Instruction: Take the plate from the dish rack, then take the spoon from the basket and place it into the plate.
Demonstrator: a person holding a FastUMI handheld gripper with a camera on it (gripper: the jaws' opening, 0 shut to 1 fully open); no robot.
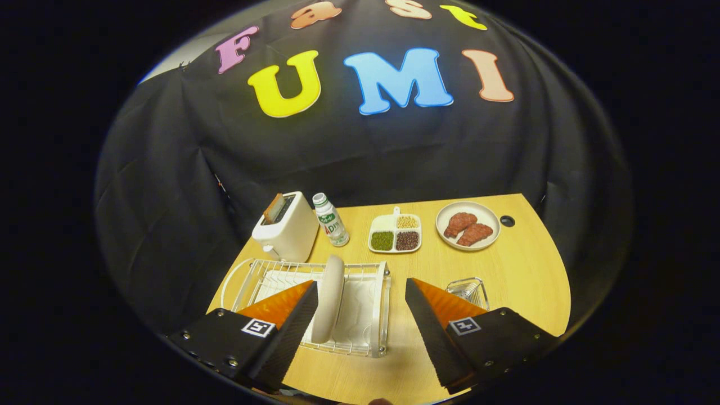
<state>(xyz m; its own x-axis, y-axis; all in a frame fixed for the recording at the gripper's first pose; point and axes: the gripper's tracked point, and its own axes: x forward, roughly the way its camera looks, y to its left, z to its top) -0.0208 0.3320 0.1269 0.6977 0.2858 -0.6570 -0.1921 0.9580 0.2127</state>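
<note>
White plate (329, 298) stands on edge in the dish rack (378, 315), just inside our left finger. We hold the gripper (360, 292) spread wide, gripping nothing. Basket (468, 291) waits beyond our right finger; both steps remain.

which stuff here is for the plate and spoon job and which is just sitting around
For the job: plate standing on edge in the dish rack, close by the left finger; wire basket just beyond the right finger; open gripper.

Lying about: toaster, bottle, divided tray of beans, plate of meat.
</note>
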